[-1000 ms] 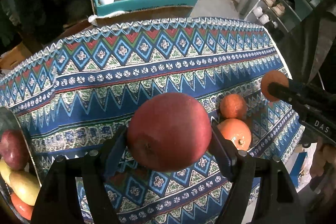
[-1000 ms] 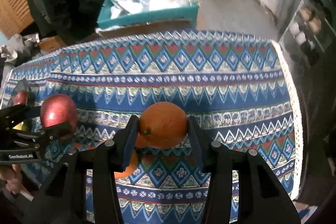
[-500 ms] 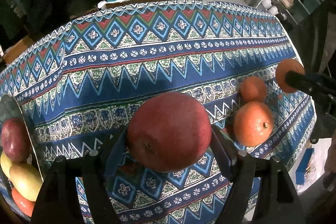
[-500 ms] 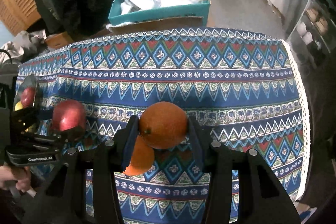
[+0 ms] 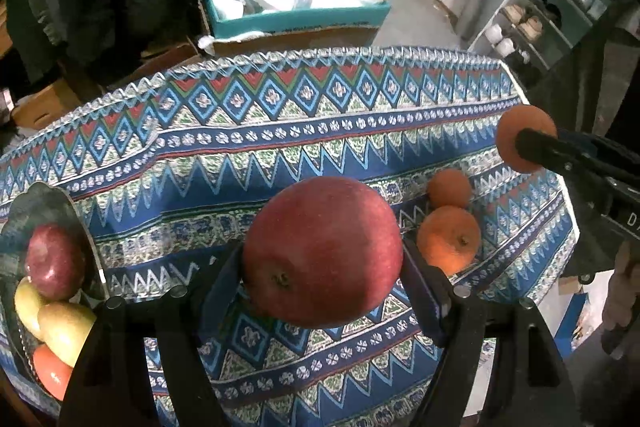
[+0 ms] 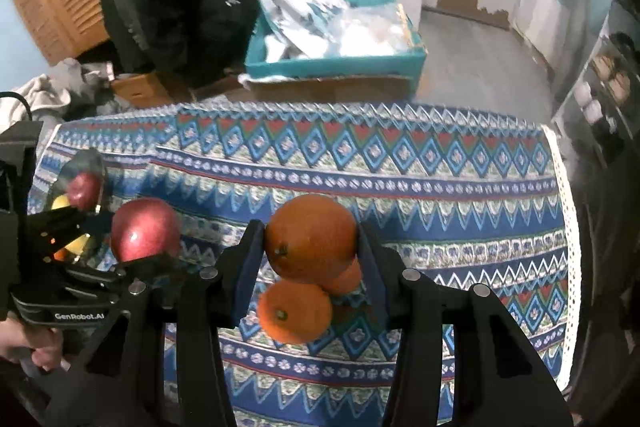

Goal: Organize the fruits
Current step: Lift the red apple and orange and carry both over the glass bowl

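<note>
The left gripper (image 5: 322, 259) clamps a red apple (image 5: 322, 251) clear of the cloth, likely bound for the glass bowl (image 5: 86, 227) of apples at left; the right gripper (image 6: 311, 247) pinches an orange (image 6: 310, 237) above two oranges (image 6: 294, 311) grouped on the patterned tablecloth (image 6: 440, 187)

Left gripper (image 5: 322, 259) is holding an apple (image 5: 322, 251) above the worktop (image 5: 280, 147), near its front edge. Right gripper (image 6: 312, 247) is holding an orange (image 6: 310, 237) over two oranges (image 5: 449, 239) sitting side by side on the worktop's right. Bowl (image 5: 40, 203) of fruit is sitting at the left edge. Box (image 5: 300, 19) of bags is sitting on the floor behind the worktop, shelf (image 5: 560, 7) standing back right.
</note>
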Demonstrator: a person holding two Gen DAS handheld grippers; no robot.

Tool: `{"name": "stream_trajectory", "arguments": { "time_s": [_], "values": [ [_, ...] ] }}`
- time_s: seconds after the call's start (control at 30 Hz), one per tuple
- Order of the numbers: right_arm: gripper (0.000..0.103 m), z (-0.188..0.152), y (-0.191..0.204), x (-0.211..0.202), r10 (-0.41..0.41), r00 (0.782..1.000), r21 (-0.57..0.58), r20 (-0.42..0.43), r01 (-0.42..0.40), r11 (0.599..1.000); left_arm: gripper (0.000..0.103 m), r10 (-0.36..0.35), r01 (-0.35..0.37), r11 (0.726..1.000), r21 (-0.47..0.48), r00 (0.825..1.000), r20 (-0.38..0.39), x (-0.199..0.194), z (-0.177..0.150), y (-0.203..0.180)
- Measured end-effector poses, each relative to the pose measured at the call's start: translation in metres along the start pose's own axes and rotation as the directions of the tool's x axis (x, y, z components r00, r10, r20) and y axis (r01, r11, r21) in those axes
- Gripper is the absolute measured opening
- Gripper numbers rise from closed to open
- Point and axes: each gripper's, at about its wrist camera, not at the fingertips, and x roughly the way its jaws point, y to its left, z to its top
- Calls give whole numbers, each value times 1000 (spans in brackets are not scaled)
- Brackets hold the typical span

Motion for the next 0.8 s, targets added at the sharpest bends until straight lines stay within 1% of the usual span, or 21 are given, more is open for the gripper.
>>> {"name": "stream_trajectory", "arguments": {
  "time_s": [0.33, 0.6, 0.8],
  "values": [
    [46, 19, 40, -26, 57, 996, -70, 75, -52, 996, 78, -1, 4, 1000, -28, 996, 90, -49, -2, 18],
    [46, 32, 76, -30, 106, 990, -119, 90, -95, 988, 78, 6, 2, 998, -57, 990, 144, -83, -11, 37],
    [46, 44, 111, -26, 144, 985, -169, 95, -127, 978, 78, 5, 12, 995, -98, 986, 169, -102, -18, 57]
  ]
}}
